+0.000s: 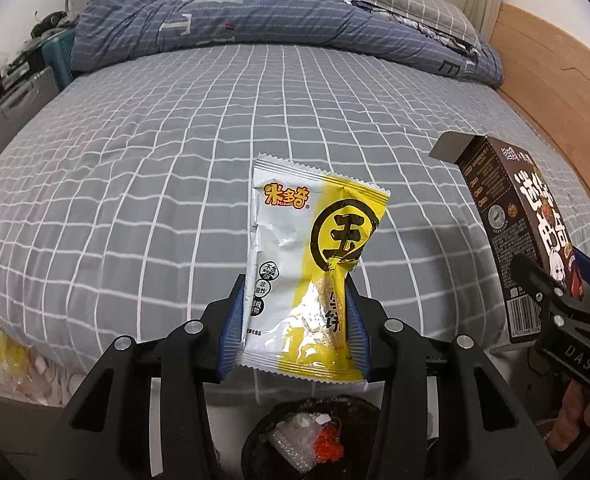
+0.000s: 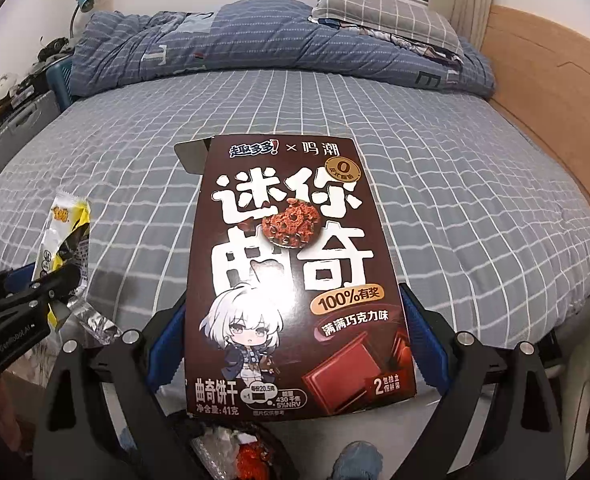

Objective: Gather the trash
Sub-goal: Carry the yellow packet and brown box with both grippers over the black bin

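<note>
The left hand-held gripper (image 1: 295, 320) is clamping a yellow-and-silver snack wrapper (image 1: 307, 264) above the checked bed (image 1: 135, 160). The right hand-held gripper (image 2: 295, 336) is gripping a brown cookie box (image 2: 291, 272) (its printed front is readable only from the right wrist).

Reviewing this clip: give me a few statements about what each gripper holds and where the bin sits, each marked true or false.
1. The left gripper clamps a yellow-and-silver foil snack wrapper. True.
2. The right gripper is empty. False: it grips a dark brown cardboard cookie box.
3. The box's top flap is open. True.
4. Both items lie flat on the grey checked bedsheet. False: both are held above it.
5. A black-lined trash bin sits below the left gripper. True.
</note>
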Demonstrator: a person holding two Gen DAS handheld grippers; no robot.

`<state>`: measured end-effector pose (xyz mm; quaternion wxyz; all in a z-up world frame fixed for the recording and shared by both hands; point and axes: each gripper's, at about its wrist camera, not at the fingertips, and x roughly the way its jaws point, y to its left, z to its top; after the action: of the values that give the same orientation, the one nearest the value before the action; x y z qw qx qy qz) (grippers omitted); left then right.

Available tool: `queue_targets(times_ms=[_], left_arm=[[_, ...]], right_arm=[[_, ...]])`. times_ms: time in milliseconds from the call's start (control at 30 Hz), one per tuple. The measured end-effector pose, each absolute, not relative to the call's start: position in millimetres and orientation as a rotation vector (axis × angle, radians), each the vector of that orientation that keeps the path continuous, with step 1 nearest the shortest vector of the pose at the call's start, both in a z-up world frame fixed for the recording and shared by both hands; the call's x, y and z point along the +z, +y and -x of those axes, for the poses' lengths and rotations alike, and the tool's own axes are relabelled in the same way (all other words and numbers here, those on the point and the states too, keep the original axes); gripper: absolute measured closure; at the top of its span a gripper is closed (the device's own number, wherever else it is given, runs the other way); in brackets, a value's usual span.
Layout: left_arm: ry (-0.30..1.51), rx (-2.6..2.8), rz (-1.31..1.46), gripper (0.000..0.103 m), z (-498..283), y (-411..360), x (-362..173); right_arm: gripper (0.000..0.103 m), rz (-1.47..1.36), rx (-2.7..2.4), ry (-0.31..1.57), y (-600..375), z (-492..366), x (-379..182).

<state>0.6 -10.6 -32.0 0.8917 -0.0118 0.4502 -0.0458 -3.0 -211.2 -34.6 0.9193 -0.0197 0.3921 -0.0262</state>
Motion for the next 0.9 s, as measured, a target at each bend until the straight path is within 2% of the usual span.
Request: queue_targets(times_ms=[900], left_arm=[[0.988,-0.099,0.052,0.059,112,5,-52]], right_arm=[[0.014,0.012,-0.045,0.811,-192,113,-46]])
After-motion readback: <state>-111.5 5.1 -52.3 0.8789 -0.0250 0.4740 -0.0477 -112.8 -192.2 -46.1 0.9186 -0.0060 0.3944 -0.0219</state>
